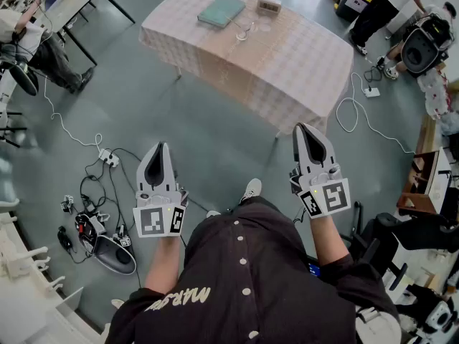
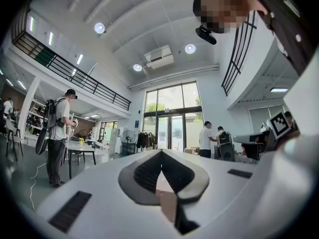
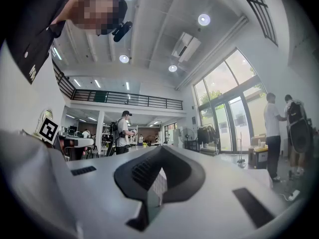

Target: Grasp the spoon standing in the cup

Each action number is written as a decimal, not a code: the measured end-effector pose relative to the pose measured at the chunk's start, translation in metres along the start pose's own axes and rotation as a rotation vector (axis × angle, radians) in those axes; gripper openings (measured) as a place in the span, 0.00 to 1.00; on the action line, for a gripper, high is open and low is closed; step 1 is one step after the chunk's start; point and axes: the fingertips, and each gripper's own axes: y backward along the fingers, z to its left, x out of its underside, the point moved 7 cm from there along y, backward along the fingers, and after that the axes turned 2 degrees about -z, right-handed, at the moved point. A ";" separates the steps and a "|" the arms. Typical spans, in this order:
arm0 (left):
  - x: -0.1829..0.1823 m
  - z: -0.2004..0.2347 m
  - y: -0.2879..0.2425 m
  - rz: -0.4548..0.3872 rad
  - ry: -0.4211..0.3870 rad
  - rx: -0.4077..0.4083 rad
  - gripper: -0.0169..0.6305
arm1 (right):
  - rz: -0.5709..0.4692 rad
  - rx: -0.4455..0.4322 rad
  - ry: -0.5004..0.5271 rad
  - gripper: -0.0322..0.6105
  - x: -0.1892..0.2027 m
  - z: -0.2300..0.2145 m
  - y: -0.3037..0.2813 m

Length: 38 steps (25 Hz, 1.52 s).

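Note:
In the head view a table under a pale checked cloth (image 1: 287,63) stands ahead on the grey floor. Near its far end sits a small clear cup (image 1: 244,30); the spoon in it is too small to make out. My left gripper (image 1: 158,149) and right gripper (image 1: 307,129) are held up in front of my body, well short of the table, both shut and empty. In the left gripper view the left gripper (image 2: 161,156) shows closed jaws against the hall. The right gripper (image 3: 160,152) looks the same in its own view. Neither gripper view shows the cup.
A teal flat box (image 1: 221,10) and a small brown box (image 1: 269,6) lie on the table by the cup. Cables and a power strip (image 1: 108,158) sprawl on the floor at left, a white cable (image 1: 356,113) at right. People stand at both upper corners.

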 end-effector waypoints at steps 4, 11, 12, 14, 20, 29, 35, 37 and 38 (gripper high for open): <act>0.004 -0.001 -0.001 0.006 0.001 -0.001 0.04 | -0.009 0.001 -0.013 0.05 0.003 -0.002 0.000; 0.007 -0.003 -0.001 0.017 -0.004 -0.007 0.04 | -0.023 0.015 -0.050 0.04 0.007 -0.005 0.004; 0.007 -0.004 -0.001 0.017 -0.003 -0.006 0.04 | -0.025 0.013 -0.047 0.04 0.007 -0.006 0.005; 0.007 -0.005 -0.002 0.018 0.000 -0.004 0.04 | -0.022 0.006 -0.048 0.10 0.007 -0.007 0.005; 0.009 -0.014 -0.005 0.023 0.002 -0.003 0.04 | -0.010 0.000 -0.047 0.18 0.010 -0.014 0.009; 0.013 -0.025 -0.026 0.022 -0.021 -0.014 0.04 | 0.003 -0.019 -0.058 0.37 0.016 -0.033 0.000; 0.016 -0.044 -0.050 0.025 -0.015 -0.035 0.04 | 0.007 -0.032 -0.058 0.40 0.020 -0.065 -0.006; 0.017 -0.054 -0.059 0.024 -0.006 -0.043 0.04 | 0.006 -0.040 -0.062 0.42 0.019 -0.076 -0.009; 0.017 -0.060 -0.063 0.023 0.001 -0.044 0.04 | 0.006 -0.046 -0.066 0.42 0.019 -0.081 -0.010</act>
